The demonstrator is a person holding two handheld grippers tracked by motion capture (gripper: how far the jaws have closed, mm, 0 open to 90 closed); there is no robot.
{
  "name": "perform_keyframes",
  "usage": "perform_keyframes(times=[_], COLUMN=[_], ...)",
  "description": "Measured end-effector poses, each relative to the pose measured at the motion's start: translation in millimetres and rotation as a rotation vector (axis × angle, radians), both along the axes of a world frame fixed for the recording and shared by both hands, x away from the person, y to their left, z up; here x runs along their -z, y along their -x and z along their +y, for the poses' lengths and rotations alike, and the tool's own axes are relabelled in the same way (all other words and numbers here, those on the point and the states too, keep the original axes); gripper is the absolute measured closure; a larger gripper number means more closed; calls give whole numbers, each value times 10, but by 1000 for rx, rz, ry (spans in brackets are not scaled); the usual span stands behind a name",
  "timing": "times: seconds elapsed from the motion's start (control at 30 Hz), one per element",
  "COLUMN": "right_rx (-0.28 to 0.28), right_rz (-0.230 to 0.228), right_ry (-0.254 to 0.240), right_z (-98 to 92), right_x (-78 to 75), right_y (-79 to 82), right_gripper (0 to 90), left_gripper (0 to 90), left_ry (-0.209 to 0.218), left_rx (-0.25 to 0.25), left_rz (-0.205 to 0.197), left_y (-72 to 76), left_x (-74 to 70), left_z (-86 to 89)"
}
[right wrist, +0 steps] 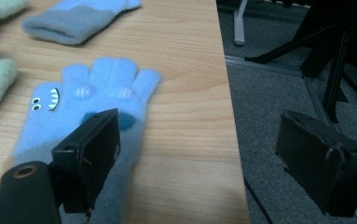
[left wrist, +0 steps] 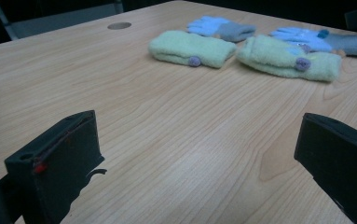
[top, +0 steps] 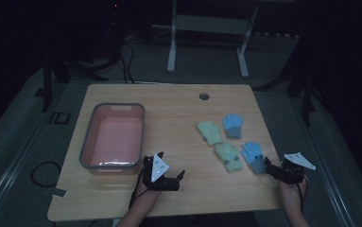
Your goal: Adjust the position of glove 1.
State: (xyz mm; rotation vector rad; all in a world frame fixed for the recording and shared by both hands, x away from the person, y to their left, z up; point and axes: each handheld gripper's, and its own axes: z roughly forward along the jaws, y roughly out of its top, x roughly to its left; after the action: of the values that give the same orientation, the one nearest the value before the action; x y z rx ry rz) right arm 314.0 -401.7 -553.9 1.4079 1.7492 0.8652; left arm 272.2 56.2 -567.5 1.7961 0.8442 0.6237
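Four small gloves lie on the right half of the wooden table (top: 178, 109): a green glove (top: 209, 132), a blue glove with a grey cuff (top: 233, 125), a second green glove (top: 229, 157) and a blue glove with a monster face (top: 253, 156). My right gripper (top: 269, 168) is open at the table's right front corner. In the right gripper view, one jaw hangs over the monster glove's (right wrist: 92, 98) grey cuff and the other past the table edge. My left gripper (top: 179, 180) is open near the front edge and points at the gloves; nothing is between its jaws (left wrist: 199, 140).
A pink bin with a grey rim (top: 88, 142) stands at the left of the table, just behind my left hand. A round cable hole (top: 204, 96) sits near the far edge. Beyond the table are a white frame's legs (top: 171, 56) and dark floor.
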Motion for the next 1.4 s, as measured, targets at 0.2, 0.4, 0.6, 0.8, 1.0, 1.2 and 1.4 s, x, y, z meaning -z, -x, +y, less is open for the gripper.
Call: perform_keyframes(times=[0.2,0.4,0.6,0.8,1.0,1.2,1.4], right_rx=[17,16,19,-23,-49,-88,-119], right_rz=[7,11,40,58,103,164,219], right_ry=[3,9,-21,-72,-69,-40,-34], right_z=[-1,7,-20,-32,-28,33,103], right_x=[1,2,3,-38,-120,-243,-357], right_y=[-17,-17,-42,-39,-47,-54,-93], right_gripper=[140,140,140,139,130,171,131], left_gripper=[5,5,5,5,5,5,5], left_ry=[15,5,12,11,18,8,3], left_rx=[-5,2,-4,12,10,16,17], left_rz=[-11,-9,-7,-22,-14,-8,-4], left_y=[11,8,11,26,24,21,13], left_x=[1,0,1,3,2,1,1], left_z=[19,12,28,24,45,34,28])
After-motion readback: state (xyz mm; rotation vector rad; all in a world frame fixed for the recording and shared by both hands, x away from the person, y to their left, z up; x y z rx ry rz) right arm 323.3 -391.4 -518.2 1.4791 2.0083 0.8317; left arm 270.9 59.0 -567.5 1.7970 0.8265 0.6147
